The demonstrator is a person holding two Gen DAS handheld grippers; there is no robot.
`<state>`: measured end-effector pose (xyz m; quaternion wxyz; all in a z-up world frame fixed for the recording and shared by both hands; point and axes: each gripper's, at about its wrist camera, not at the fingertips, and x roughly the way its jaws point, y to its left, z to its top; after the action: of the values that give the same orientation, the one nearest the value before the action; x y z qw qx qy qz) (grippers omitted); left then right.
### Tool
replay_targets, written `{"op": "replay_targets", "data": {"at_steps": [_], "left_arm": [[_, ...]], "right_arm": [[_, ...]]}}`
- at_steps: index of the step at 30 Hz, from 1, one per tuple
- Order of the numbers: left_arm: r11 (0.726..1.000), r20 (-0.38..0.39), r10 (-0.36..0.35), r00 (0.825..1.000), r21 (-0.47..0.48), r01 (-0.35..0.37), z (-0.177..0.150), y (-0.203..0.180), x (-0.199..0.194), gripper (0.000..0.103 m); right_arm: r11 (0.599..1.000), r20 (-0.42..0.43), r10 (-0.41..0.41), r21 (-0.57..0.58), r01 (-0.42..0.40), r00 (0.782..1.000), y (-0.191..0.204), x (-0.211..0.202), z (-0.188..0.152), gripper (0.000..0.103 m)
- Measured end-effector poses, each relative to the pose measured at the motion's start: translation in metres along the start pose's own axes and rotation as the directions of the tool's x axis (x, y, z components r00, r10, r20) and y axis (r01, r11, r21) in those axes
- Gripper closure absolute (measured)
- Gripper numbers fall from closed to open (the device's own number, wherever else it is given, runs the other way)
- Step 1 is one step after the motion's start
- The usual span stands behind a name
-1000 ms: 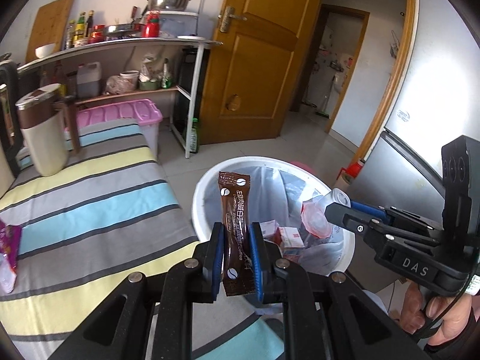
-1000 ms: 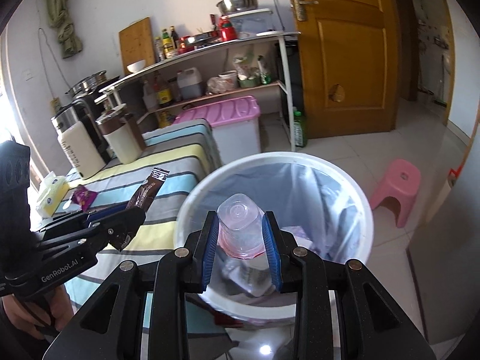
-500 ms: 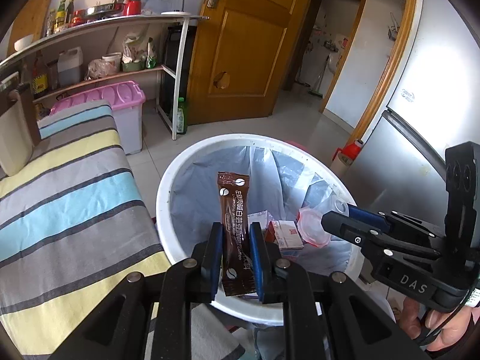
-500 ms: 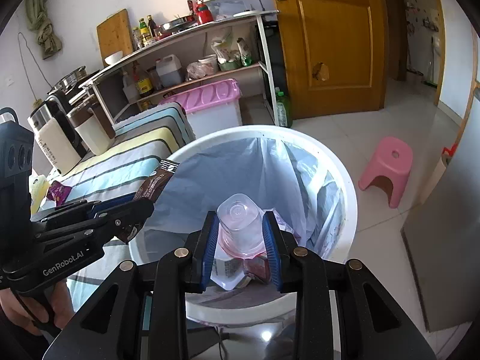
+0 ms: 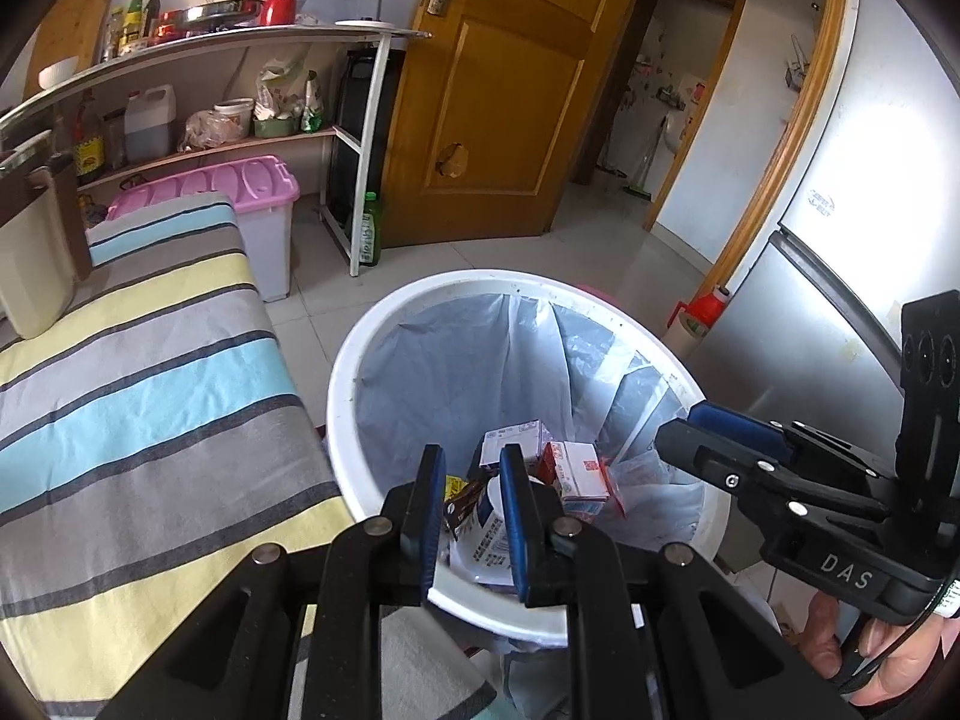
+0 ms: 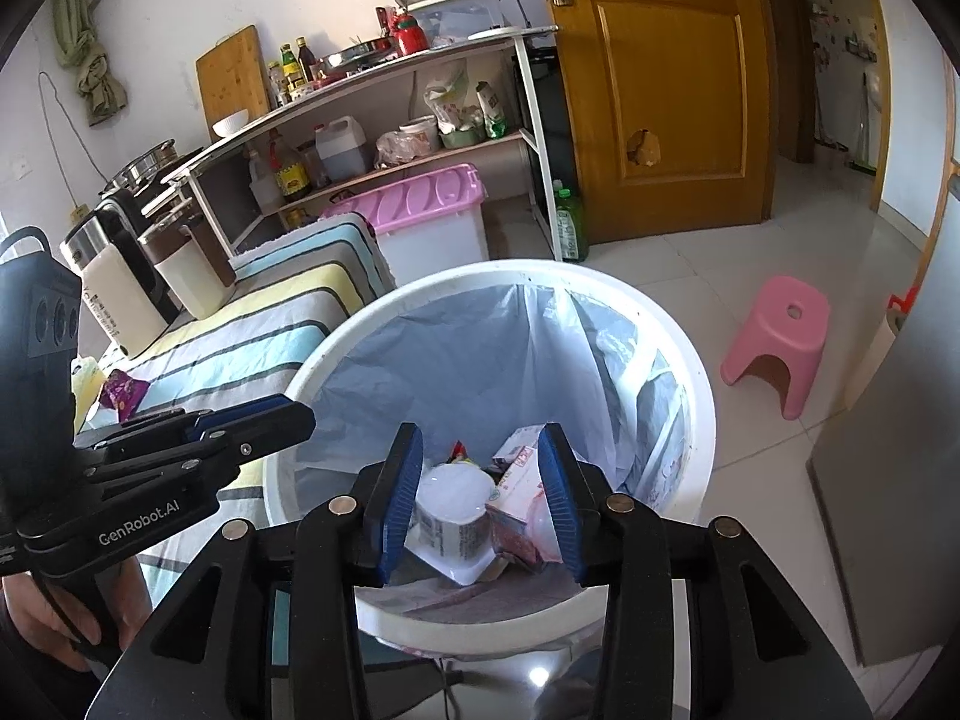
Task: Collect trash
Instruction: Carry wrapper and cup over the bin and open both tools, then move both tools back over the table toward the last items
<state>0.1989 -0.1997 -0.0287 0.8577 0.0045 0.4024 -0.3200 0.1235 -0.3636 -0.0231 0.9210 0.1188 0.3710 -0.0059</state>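
Observation:
A white trash bin [image 5: 348, 360] with a pale plastic liner stands on the floor beside the striped table; it also shows in the right wrist view [image 6: 690, 360]. Both grippers hover over its near rim. My left gripper [image 5: 469, 462] is open and empty. The brown sachet [image 5: 465, 498] lies in the bin below it. My right gripper [image 6: 480, 450] is open and empty. The clear plastic cup [image 6: 450, 501] lies in the bin among cartons [image 6: 519, 489] and wrappers.
The striped tablecloth [image 5: 150, 396] lies left of the bin, with a purple wrapper [image 6: 123, 390] and kettles [image 6: 186, 267] on it. A pink stool [image 6: 777, 342], a pink-lidded box [image 5: 258, 222], a shelf rack and a fridge [image 5: 840, 300] surround the bin.
Both grippers opened over the bin. The brown sachet dropped from the left one and the clear cup from the right one; both now lie among the trash.

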Motion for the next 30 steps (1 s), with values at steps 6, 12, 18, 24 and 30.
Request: {"op": "replay_targets", "data": {"at_steps": [6,12,18,24,30], "left_arm": [[1.0,0.04,0.023,0.999,-0.007,-0.023,-0.006,0.007,-0.026,0.085],[0.998,0.082,0.064,0.995,-0.027,-0.062,-0.018,0.019,-0.056,0.085],[0.993,0.128,0.116,0.985,-0.046,-0.111,-0.031,0.031,-0.085,0.085],[0.986,0.159,0.16,0.974,-0.074,-0.149,-0.048,0.043,-0.114,0.085],[0.974,0.166,0.213,0.963,-0.111,-0.197,-0.062,0.059,-0.135,0.085]], "right_arm": [[1.0,0.026,0.017,-0.021,-0.016,1.0,0.015,-0.014,0.001,0.062],[0.998,0.054,0.052,-0.047,-0.049,0.997,0.037,-0.03,0.0,0.062],[0.992,0.061,0.094,-0.094,-0.088,0.994,0.065,-0.039,-0.004,0.062],[0.979,0.056,0.154,-0.142,-0.144,0.987,0.094,-0.043,-0.011,0.062],[0.965,0.04,0.2,-0.178,-0.19,0.979,0.119,-0.042,-0.018,0.062]]}}
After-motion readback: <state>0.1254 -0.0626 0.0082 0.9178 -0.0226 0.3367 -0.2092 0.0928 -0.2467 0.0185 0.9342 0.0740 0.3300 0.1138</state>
